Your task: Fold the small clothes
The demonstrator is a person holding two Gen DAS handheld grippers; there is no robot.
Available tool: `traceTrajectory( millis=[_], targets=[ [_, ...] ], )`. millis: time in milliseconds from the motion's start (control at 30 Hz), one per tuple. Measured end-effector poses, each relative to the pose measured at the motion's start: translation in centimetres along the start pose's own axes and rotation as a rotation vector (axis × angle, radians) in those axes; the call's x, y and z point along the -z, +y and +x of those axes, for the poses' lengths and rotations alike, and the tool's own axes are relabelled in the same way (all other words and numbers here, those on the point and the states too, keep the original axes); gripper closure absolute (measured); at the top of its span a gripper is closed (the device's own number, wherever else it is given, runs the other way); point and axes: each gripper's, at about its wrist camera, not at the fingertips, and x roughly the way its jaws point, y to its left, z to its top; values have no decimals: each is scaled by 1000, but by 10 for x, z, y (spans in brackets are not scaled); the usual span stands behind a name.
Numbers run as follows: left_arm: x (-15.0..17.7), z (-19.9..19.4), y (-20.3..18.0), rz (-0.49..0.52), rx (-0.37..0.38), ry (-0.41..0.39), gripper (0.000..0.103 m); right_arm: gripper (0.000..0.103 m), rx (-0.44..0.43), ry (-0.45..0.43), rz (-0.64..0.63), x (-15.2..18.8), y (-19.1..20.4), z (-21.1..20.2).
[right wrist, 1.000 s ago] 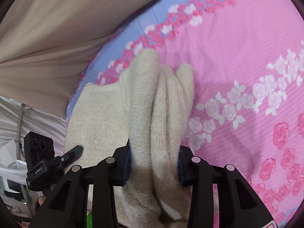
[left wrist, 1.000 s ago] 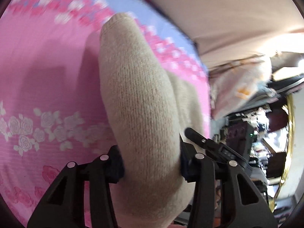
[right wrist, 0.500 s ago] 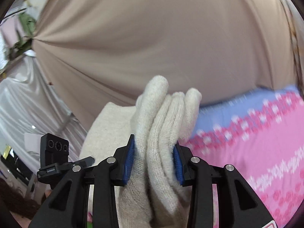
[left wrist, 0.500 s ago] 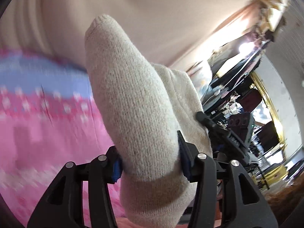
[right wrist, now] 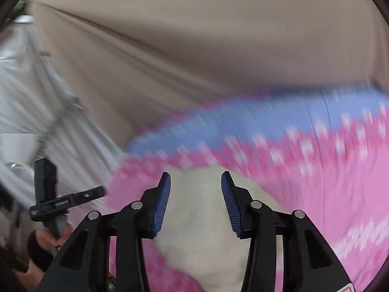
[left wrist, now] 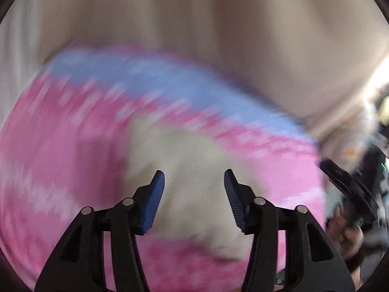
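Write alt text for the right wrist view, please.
The right gripper, its jaws opening, points down at a cream knit garment lying on a pink floral sheet. Nothing is between its blue pads. The picture is blurred.

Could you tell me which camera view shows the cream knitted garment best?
The left wrist view: the cream knitted garment lies blurred but mostly whole on the pink bedsheet. The right wrist view catches only part, cut off behind the right gripper.
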Motion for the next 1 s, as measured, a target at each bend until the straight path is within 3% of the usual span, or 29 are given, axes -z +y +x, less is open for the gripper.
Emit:
traceTrajectory(
  millis=[33,67,167,200,267,333,367,467,533,600,633,667,733,767,800,833,900,933,1000],
  targets=[
    [15,16,33,-94,42,33,59,59,-1,22,61,22,-17,10],
    [23,19,46,-126,74,36,59,59,15,21,87,37,-27,12],
    [33,13,47,-55,58,-11,54,47,76,86,159,77,-54,21],
    [33,12,41,-23,68,-15,47,47,76,120,206,89,-63,26],
    [34,16,27,23,119,-2,40,46,-1,169,293,105,-76,38],
    [36,19,22,35,180,11,28,34,-84,212,363,122,-83,52],
    [38,23,19,19,204,14,24,33,-116,233,399,133,-89,61],
    [44,44,27,-75,223,48,23,33,-163,293,503,156,-102,91],
    [46,58,41,-141,176,53,23,21,-245,225,567,160,-109,95],
    [44,76,69,-267,154,60,23,21,-295,232,595,157,-109,104],
    [43,83,79,-326,176,75,23,21,-332,239,592,155,-107,112],
    [42,98,92,-413,246,102,23,20,-346,248,576,153,-102,121],
    [42,117,100,-476,251,132,23,20,-365,243,566,148,-94,130],
    [42,134,101,-485,249,154,23,27,-386,244,571,147,-91,135],
    [44,144,100,-488,254,167,31,63,-409,251,582,147,-89,139],
    [46,150,99,-497,256,163,40,71,-448,248,617,144,-91,142],
    [48,151,92,-524,320,170,68,74,-488,195,615,133,-89,127],
    [51,149,86,-565,354,181,70,75,-519,162,609,125,-88,111],
    [53,137,66,-553,433,172,72,76,-563,73,567,96,-87,65]
  ],
)
